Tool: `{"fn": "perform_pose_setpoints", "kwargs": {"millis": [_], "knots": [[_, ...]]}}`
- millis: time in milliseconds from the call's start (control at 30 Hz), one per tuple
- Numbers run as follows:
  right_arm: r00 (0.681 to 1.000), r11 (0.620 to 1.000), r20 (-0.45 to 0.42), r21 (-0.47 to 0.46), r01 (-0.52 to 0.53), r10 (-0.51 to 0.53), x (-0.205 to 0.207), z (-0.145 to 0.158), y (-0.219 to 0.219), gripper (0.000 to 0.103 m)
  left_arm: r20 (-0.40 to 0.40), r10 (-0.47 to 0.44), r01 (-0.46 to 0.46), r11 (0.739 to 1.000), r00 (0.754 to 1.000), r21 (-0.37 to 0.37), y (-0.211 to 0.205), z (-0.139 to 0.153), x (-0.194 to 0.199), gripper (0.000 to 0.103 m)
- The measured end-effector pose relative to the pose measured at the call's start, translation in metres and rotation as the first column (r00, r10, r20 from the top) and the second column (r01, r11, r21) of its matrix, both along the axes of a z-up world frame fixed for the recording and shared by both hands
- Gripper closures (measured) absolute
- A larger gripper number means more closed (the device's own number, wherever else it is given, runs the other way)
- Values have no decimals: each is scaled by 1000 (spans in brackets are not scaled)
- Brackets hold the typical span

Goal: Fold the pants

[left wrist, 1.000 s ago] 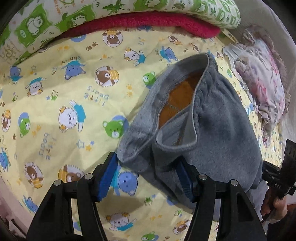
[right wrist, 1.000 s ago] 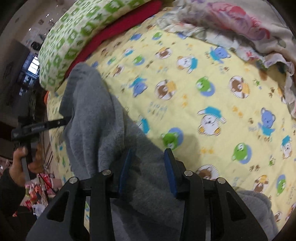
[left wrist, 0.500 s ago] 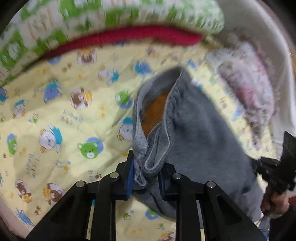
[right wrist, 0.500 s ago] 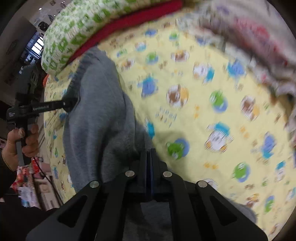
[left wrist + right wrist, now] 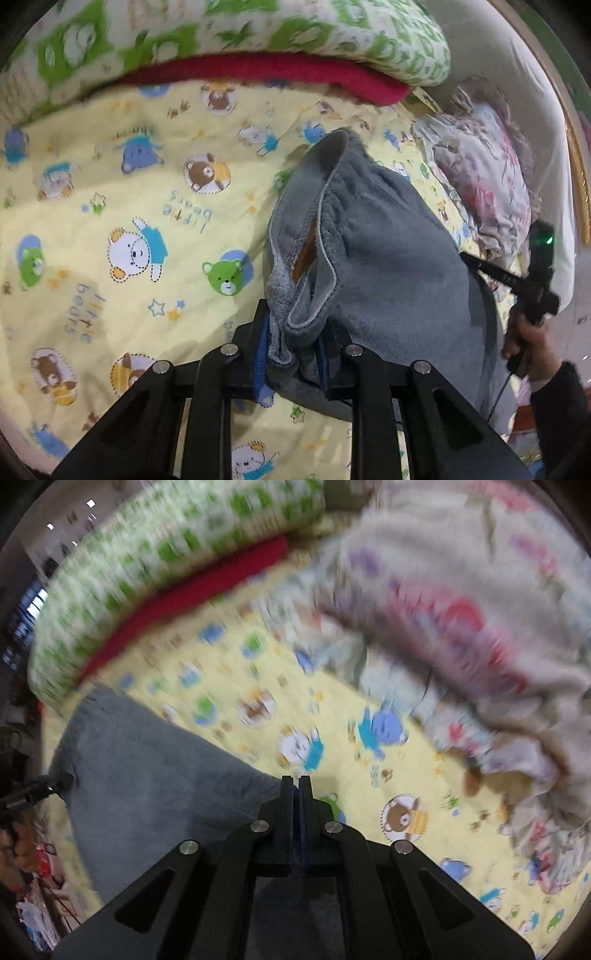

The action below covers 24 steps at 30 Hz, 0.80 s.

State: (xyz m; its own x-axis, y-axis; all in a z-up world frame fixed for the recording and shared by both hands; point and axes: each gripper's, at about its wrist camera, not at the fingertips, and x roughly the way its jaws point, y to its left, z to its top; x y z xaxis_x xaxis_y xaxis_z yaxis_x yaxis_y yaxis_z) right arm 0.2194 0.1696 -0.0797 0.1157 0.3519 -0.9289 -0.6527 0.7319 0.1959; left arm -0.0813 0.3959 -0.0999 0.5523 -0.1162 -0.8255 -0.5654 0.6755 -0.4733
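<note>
The bed [image 5: 110, 206], under a yellow bear-print sheet, fills both views, with the grey pants [image 5: 388, 266] lying right of centre in the left wrist view, long axis running from the waistband at lower centre toward the right edge. The left tool [image 5: 291, 354], jaws just closed, clamps the bunched waistband. The right tool [image 5: 299, 805], fully closed, appears to pinch the cloth's edge; both hands look equally engaged.

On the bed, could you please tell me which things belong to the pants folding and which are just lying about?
Part of the job:
- grey pants
- left gripper, shut on the waistband
- right gripper, shut on the pants

Lying about:
- yellow bear sheet
- green patterned pillow
- red blanket
- floral bedding
</note>
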Motion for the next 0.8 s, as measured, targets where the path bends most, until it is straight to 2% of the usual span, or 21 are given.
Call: {"fn": "perform_pose_setpoints", "kwargs": {"millis": [67,133,200,300,467,533,600,633,733,800], "knots": [[998,998,-9,30,55,-55,4,2,-11,95,20,-33,32,999,999,31,-2,13,-1,80],[994,992,20,60,107,-109,4,18,-24,70,21,-75,73,995,997,65,-6,25,-3,78],[989,984,45,122,132,-139,2,37,-39,63,-6,-102,102,991,995,84,-10,33,-1,72],[985,972,50,180,154,-165,-8,65,-62,63,-35,-123,126,986,992,104,-8,45,-10,67],[981,948,-4,259,187,-193,-47,90,-105,63,-55,-76,83,988,996,130,1,60,-43,65],[982,942,-41,279,187,-183,-65,92,-114,63,-58,-75,82,988,995,131,1,65,-48,65],[983,947,-40,266,183,-178,-91,91,-127,63,-58,-70,78,987,996,143,0,71,-49,65],[983,948,-42,257,185,-181,-100,90,-128,63,-33,-79,83,987,996,139,-2,77,-47,65],[973,942,-83,242,231,-218,-131,82,-151,63,15,-127,124,984,992,127,-15,90,-35,65],[963,935,-98,234,266,-250,-146,78,-164,63,30,-178,174,978,984,116,-31,94,-20,59]]}}
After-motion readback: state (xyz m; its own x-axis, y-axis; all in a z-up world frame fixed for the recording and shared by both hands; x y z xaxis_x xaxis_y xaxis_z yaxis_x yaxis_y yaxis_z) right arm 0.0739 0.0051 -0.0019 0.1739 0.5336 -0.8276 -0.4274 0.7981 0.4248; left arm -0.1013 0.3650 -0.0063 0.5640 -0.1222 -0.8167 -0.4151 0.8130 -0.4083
